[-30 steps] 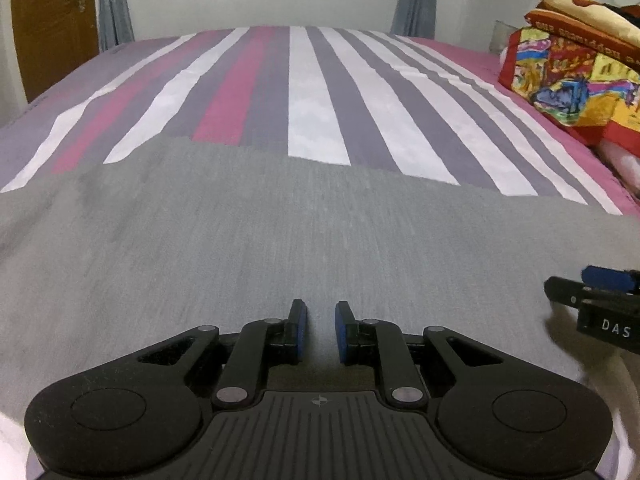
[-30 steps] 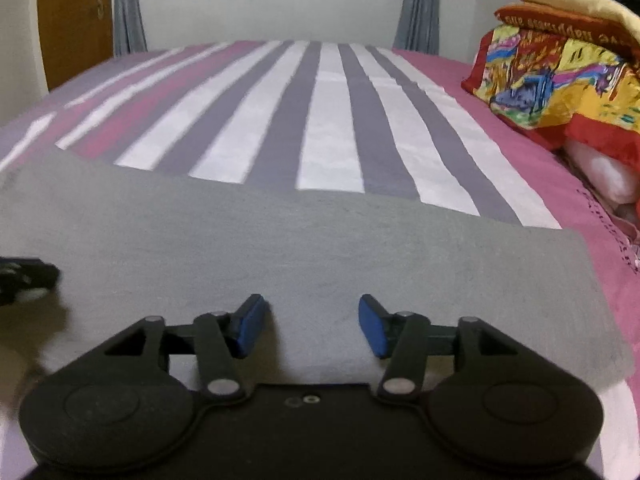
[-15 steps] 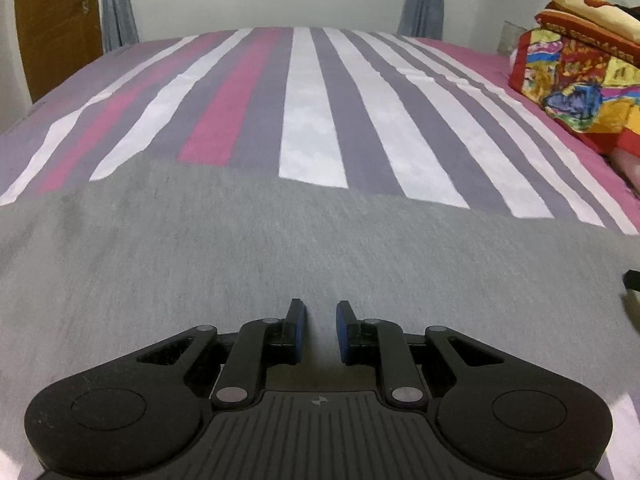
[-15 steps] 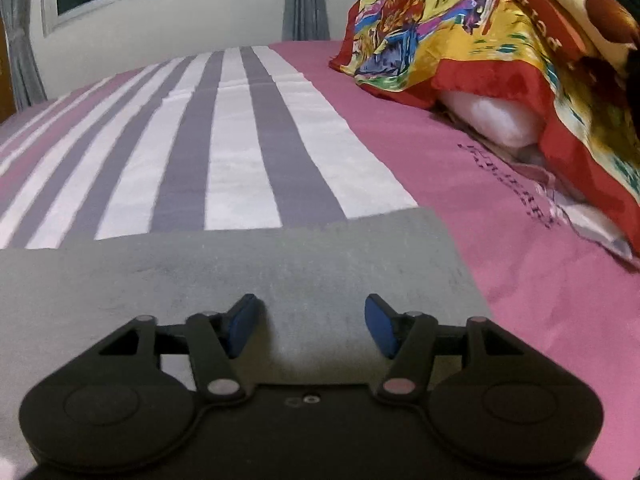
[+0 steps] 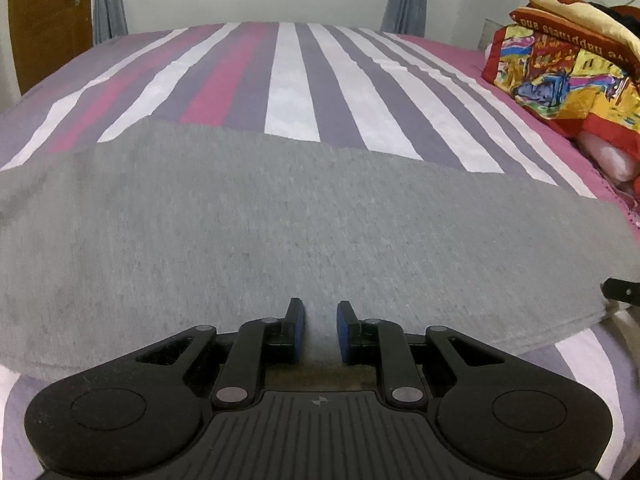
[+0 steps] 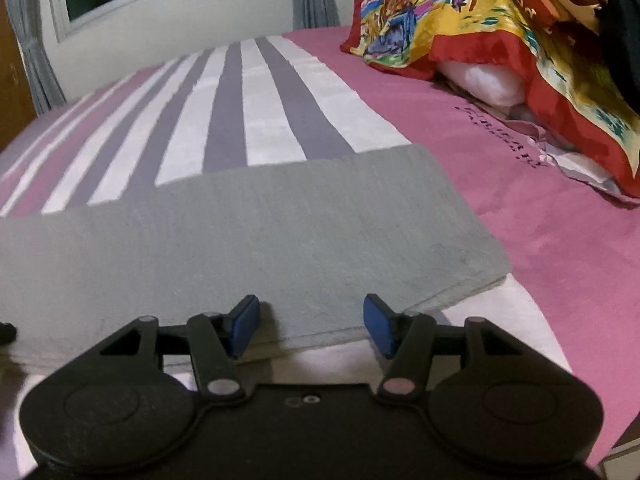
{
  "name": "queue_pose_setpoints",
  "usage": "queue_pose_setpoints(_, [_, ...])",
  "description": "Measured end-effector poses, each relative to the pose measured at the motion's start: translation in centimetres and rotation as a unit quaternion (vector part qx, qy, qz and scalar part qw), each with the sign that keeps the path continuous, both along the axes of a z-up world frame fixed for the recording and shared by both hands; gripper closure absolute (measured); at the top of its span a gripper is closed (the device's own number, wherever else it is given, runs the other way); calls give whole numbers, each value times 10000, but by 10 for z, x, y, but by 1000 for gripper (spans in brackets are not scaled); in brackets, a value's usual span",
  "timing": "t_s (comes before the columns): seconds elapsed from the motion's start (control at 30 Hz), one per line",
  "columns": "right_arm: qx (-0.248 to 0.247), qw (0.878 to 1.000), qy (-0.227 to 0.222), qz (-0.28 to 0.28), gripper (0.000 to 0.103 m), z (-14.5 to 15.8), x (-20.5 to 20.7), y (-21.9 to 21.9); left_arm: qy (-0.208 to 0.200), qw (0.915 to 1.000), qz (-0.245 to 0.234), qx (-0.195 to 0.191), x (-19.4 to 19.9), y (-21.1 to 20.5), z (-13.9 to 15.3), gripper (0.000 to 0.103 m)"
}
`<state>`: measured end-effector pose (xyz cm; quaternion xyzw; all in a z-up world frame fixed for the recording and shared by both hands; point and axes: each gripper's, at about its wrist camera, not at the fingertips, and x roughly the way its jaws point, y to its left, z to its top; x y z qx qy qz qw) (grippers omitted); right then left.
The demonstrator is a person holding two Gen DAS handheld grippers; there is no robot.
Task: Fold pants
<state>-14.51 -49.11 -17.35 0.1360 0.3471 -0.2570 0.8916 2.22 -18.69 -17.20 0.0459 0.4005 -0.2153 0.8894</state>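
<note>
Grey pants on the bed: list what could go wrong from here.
1. The right gripper is open at the near edge of the grey pants, beside the stacked corner; closing there may catch only the top layer and spoil the fold.
2. The left gripper has a narrow gap over flat cloth, so it may pinch the striped bedsheet too.
3. The colourful pillows lie close on the right; a wide swing could snag them.

Pants [image 5: 300,216]: plain heather grey. Bedsheet [image 5: 292,80]: purple, white and magenta stripes, solid pink along its right edge. Pillow [image 6: 460,20]: multicoloured yellow print, red border. Gripper pads [image 6: 244,330]: blue. Door [image 5: 44,20]: brown wood.
</note>
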Motion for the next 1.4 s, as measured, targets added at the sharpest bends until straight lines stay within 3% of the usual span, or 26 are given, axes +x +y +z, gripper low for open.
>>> queue_pose_setpoints(0.1, [184,9993,-284,-141,47,9,-10,-3,87,9999,35,-61,-1,3,2,85])
queue_pose_setpoints(0.2, [172,9998,-63,-118,47,4,-8,-7,30,10000,38,32,-3,-1,0,84])
queue_pose_setpoints(0.33, [198,9990,-302,-249,46,11,-17,-7,63,10000,33,-23,-4,0,2,84])
queue_pose_setpoints(0.73, [437,9961,-213,-740,47,4,-38,-35,27,10000,38,7,-4,-3,-1,82])
queue_pose_setpoints(1.03, [1288,9824,-590,-1218,47,-4,-41,-70,-9,10000,11,29,-5,-3,-2,82])
queue_pose_setpoints(1.2, [1189,9832,-508,-1290,76,-7,-33,-77,-7,10000,25,30,-5,-3,-2,82])
queue_pose_setpoints(1.4, [838,9884,-706,-1049,87,11,-33,-71,57,9999,117,20,-1,-6,2,82])
